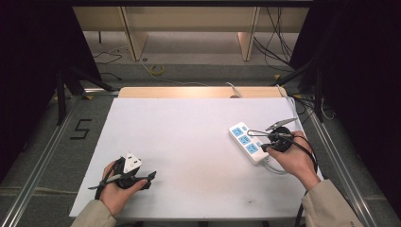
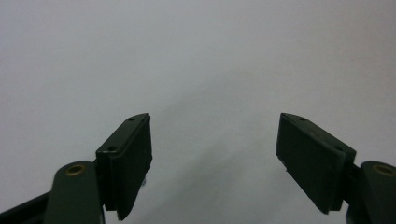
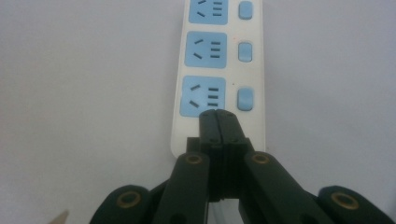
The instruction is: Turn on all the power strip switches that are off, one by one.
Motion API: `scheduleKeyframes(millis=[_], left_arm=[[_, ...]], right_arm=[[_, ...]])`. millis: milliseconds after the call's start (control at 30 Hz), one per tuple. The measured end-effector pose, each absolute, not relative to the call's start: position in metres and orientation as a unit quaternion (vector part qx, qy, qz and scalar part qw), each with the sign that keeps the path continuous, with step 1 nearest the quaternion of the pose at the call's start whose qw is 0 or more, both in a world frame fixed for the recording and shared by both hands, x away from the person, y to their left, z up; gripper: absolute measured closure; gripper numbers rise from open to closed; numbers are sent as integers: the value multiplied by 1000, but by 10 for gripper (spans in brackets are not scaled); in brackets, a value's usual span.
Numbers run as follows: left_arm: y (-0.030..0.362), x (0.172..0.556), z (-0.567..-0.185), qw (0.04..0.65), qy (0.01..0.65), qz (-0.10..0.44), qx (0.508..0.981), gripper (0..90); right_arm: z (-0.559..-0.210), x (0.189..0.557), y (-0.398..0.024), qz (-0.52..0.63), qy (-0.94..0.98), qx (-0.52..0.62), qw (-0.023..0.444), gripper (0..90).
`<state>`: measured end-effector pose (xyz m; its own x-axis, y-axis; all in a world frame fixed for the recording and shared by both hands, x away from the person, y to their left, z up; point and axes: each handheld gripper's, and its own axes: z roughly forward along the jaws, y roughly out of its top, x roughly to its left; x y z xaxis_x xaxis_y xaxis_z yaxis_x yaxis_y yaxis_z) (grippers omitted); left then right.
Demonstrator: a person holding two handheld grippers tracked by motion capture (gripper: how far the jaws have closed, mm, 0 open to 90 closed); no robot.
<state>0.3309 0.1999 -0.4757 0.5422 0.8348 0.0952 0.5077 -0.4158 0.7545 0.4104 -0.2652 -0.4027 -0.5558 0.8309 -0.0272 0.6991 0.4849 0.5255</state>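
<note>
Setting: white counter (image 1: 189,142) with a bare wooden strip along its far edge, grey floor with cables beyond, dark curtains at both sides
Power strip: white power strip (image 1: 247,142) with three blue sockets lies flat on the right half of the counter, angled, its cord leaving from the near end; in the right gripper view the power strip (image 3: 219,70) runs straight away from the camera, each socket with a blue switch beside it
Right tongs: right tongs (image 1: 265,145) are pressed fully together with nothing between them; in the right gripper view the right tongs (image 3: 218,122) have their joined tips over the near end of the strip, at the lower edge of the nearest socket; whether the tips touch the plastic cannot be told
Right hand: right hand (image 1: 293,158) comes in from the lower right in a beige sleeve, wrist just beside the strip's near end, the tongs pointing left and away along the strip
Left tongs: left tongs (image 2: 215,158) stand wide apart, holding nothing, with bare white counter in the gap
Left hand: left hand (image 1: 118,189) rests at the near left of the counter, well apart from the strip, gripping the left tongs (image 1: 152,178), which point to the right
</note>
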Motion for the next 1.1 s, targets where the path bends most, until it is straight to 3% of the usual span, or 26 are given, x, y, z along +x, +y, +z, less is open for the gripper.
scheduleKeyframes(millis=[1100], left_arm=[[200,331,-475,344,414,237,808,270]], right_arm=[[-415,448,-261,201,852,465,131,900]])
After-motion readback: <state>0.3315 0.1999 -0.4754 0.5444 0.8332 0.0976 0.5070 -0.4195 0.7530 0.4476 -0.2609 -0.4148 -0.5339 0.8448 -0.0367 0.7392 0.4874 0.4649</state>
